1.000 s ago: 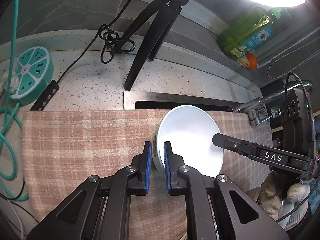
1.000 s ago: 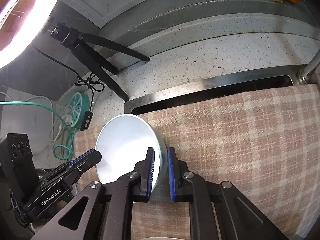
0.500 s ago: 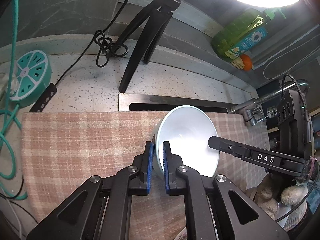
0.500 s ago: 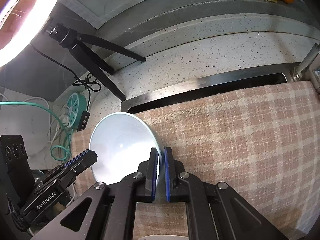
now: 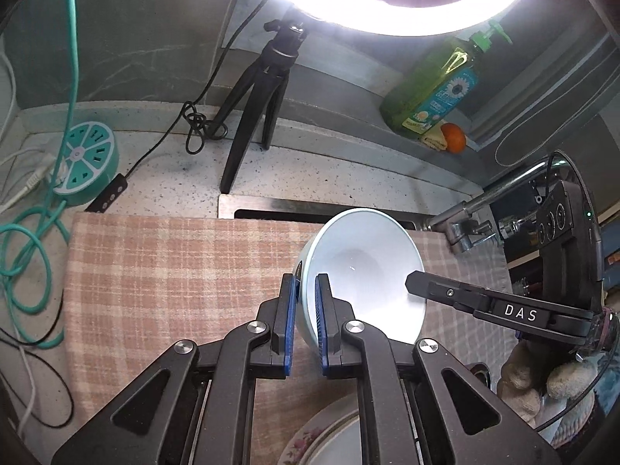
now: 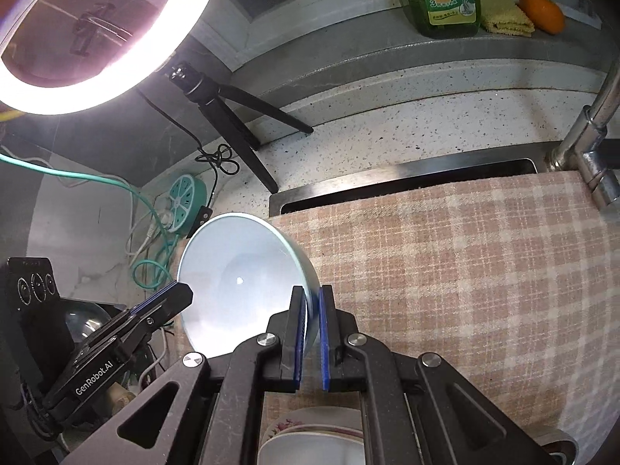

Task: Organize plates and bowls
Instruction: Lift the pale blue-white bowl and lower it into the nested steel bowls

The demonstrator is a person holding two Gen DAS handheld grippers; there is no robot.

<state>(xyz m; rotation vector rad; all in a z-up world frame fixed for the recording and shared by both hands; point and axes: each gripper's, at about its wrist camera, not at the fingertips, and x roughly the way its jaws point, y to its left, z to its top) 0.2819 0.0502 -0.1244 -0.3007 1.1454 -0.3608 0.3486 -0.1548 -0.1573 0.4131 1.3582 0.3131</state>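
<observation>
Both claws, left [image 5: 307, 321] and right [image 6: 311, 335], clamp opposite rims of the bowl [image 5: 362, 281]. Keep them level and moving together, I'd say, toward the dishes [image 6: 314, 441] stacked just below.

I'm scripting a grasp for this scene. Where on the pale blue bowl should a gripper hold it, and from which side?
Grip the thin rim. The pale blue bowl is wide with a smooth flaring wall, so only its edge fits between the pads. Here the left gripper and right gripper each pinch opposite rim points from above, one pad inside, one outside.
</observation>
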